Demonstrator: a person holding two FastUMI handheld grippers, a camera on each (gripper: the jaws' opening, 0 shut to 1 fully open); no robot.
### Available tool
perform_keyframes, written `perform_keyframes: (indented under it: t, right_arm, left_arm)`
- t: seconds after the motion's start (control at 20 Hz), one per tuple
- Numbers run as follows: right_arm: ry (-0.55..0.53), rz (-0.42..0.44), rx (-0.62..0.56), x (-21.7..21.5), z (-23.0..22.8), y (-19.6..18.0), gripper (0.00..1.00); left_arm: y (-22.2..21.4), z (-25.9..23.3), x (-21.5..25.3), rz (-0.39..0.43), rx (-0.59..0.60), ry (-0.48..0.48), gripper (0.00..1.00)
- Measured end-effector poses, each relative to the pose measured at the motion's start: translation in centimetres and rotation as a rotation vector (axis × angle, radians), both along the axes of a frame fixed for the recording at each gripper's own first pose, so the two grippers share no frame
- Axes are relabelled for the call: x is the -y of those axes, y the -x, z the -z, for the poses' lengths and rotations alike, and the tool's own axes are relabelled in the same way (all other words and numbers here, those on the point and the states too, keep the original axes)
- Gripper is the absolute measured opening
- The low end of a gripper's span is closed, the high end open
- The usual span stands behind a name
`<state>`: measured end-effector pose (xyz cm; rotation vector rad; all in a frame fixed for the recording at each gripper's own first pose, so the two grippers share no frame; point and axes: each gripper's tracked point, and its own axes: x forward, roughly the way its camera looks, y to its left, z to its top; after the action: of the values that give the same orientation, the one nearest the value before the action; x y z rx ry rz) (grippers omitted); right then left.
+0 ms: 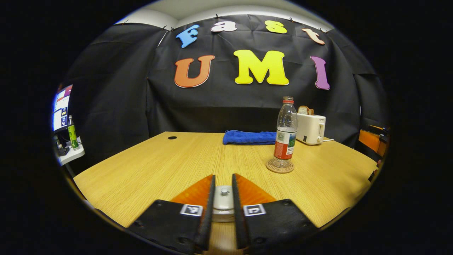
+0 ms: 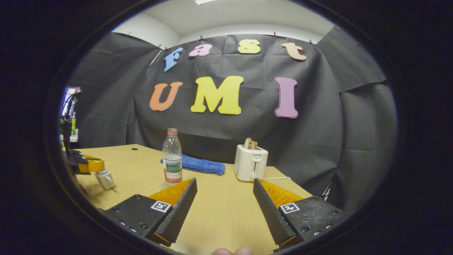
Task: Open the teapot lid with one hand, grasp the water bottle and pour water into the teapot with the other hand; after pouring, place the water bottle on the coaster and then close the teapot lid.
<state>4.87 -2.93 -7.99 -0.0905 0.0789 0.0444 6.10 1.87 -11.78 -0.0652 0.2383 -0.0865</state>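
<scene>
Left gripper view: left gripper (image 1: pixel 223 198) low over the bench (image 1: pixel 141 170), fingers drawn close on either side of the teapot lid (image 1: pixel 223 200), small knob up; whether both fingers actually press on it cannot be told. The teapot body is hidden under the fingers. Water bottle (image 1: pixel 285 132) stands upright on the round coaster (image 1: pixel 279 166), well apart ahead and to the right; blue towel (image 1: pixel 249 137) and toaster (image 1: pixel 310 128) behind it. Right gripper view: right gripper (image 2: pixel 224 202) hangs with fingers spread wide, nothing between them, pointed past the water bottle (image 2: pixel 172 156). The left gripper (image 2: pixel 85 164) sits at far left, just above the pale teapot (image 2: pixel 104 179). Judgement: bottle sits on the coaster and the lid is low at the pot, so either the opening lift is about to start or the lid is being seated to finish; cannot tell which. If opening, the next move needs a firm pinch and a straight lift.
</scene>
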Motion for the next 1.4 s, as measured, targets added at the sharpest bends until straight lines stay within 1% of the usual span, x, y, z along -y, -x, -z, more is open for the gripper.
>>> perform_keyframes:
  t: [0.05, 0.15, 0.25, 0.45, 0.5, 0.55, 0.6, 0.65, 0.85, 0.95, 1.0, 1.05, 1.1, 1.15, 1.25, 1.3, 1.35, 1.4]
  right_arm:
    - [-0.005, 0.000, -0.002, 0.0, 0.0, 0.0, 0.96]
    - [-0.025, 0.002, -0.004, 0.0, -0.2, 0.3, 0.95]
    - [-0.048, 0.014, 0.006, 0.1, -0.8, 0.7, 0.95]
    - [-0.084, 0.030, 0.031, 0.4, -3.3, 1.2, 0.95]
    - [-0.080, 0.033, 0.042, 0.5, -4.1, 1.5, 0.98]
    - [-0.077, 0.032, 0.055, 0.5, -5.1, 1.8, 0.95]
    - [-0.074, 0.031, 0.064, 0.4, -5.7, 2.3, 0.98]
    - [-0.072, 0.032, 0.069, 0.3, -6.2, 2.8, 0.95]
    - [-0.071, 0.042, 0.067, -0.1, -6.1, 4.4, 0.95]
    - [-0.081, 0.070, 0.041, 0.3, -4.9, 4.8, 0.95]
    - [-0.092, 0.070, 0.026, 0.1, -4.6, 4.9, 0.98]
    - [-0.097, 0.075, 0.014, 0.1, -4.5, 5.0, 0.95]
    - [-0.094, 0.080, 0.007, 0.0, -4.4, 4.9, 0.98]
    - [-0.090, 0.081, 0.011, -0.2, -4.6, 4.9, 0.95]
    - [-0.073, 0.074, 0.031, -0.9, -5.5, 5.1, 0.95]
    - [-0.060, 0.072, 0.043, -1.2, -5.7, 5.2, 0.98]
    - [-0.051, 0.069, 0.054, -1.6, -6.1, 5.3, 0.95]
    - [-0.050, 0.064, 0.060, -2.0, -6.3, 5.3, 0.98]
  left_arm:
    - [0.2, -0.3, 0.0, -0.010, 0.010, -0.013, 0.54]
    - [0.2, -2.5, -0.3, -0.043, 0.059, -0.032, 1.00]
    - [0.6, -5.3, 0.2, -0.060, 0.116, -0.022, 1.00]
    - [1.9, -11.6, 3.0, -0.058, 0.215, 0.021, 1.00]
    - [2.4, -12.7, 3.4, -0.063, 0.233, 0.023, 1.00]
    - [2.8, -13.5, 3.9, -0.062, 0.246, 0.022, 1.00]
    - [3.2, -14.2, 4.4, -0.060, 0.256, 0.022, 1.00]
    - [3.8, -14.7, 5.1, -0.047, 0.266, 0.025, 1.00]
    - [5.2, -14.6, 6.2, -0.011, 0.273, 0.002, 0.99]
    - [5.5, -13.4, 6.7, 0.004, 0.242, 0.003, 1.00]
    - [5.6, -13.1, 6.9, 0.012, 0.232, 0.003, 1.00]
    - [5.6, -13.1, 7.0, 0.017, 0.231, -0.002, 1.00]
    - [5.6, -13.3, 6.9, 0.016, 0.236, -0.007, 0.99]
    - [5.5, -13.4, 6.7, 0.014, 0.243, -0.012, 1.00]
    - [5.4, -13.7, 6.9, 0.021, 0.254, -0.004, 1.00]
    - [5.3, -13.6, 7.0, 0.028, 0.251, -0.002, 0.99]
    - [5.2, -13.4, 7.0, 0.028, 0.246, -0.005, 0.99]
    - [5.2, -13.3, 6.7, 0.019, 0.248, -0.010, 1.00]
